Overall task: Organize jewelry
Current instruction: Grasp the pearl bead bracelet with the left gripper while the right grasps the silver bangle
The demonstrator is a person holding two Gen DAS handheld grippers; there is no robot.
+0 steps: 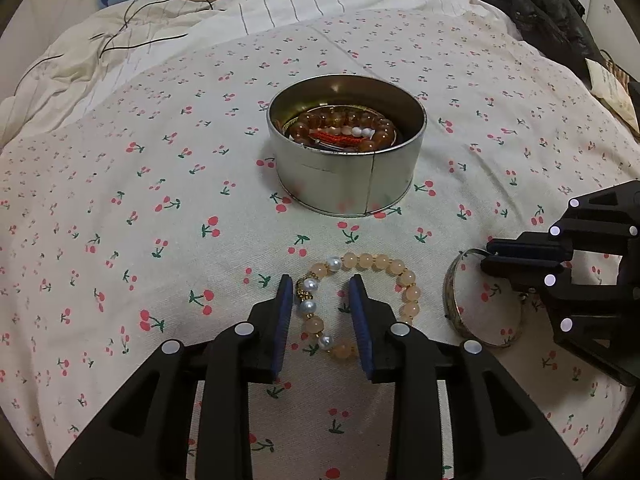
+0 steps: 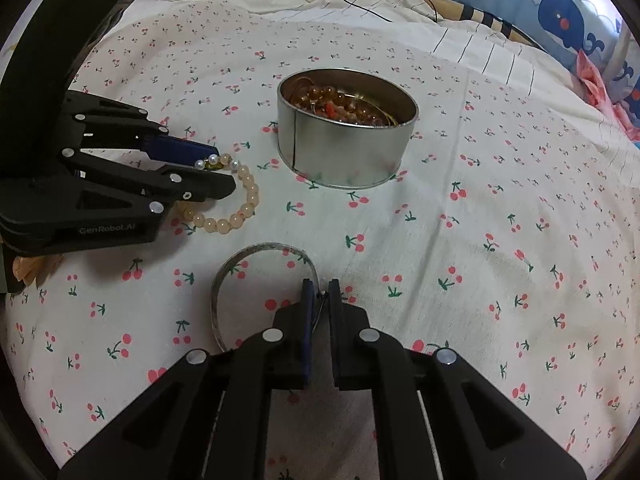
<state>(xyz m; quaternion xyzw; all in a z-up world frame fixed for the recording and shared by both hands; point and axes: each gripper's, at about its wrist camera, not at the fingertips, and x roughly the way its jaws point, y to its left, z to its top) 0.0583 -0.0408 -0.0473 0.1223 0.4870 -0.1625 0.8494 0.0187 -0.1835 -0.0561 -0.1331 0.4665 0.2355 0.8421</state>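
Bedsheet [image 1: 120, 184], cherry print: bears all items. Round tin [image 1: 348, 184], upright, mouth up, centre: holds amber bead bracelets [image 1: 340, 128]. Left gripper [image 1: 320, 300]: jaws parted, straddling the pearl side of the peach bead bracelet [image 1: 400, 276], pads clear of it; bracelet flat, long axis running away toward the tin. Right gripper [image 2: 320, 296]: jaws clamped on the metal bangle [image 2: 228, 272], bangle flat beside the bracelet.

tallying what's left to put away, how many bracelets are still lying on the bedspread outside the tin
2: the peach beaded bracelet, between the open left hand-held gripper fingers, and the metal bangle, pinched by the right hand-held gripper. Others already sit inside the tin.
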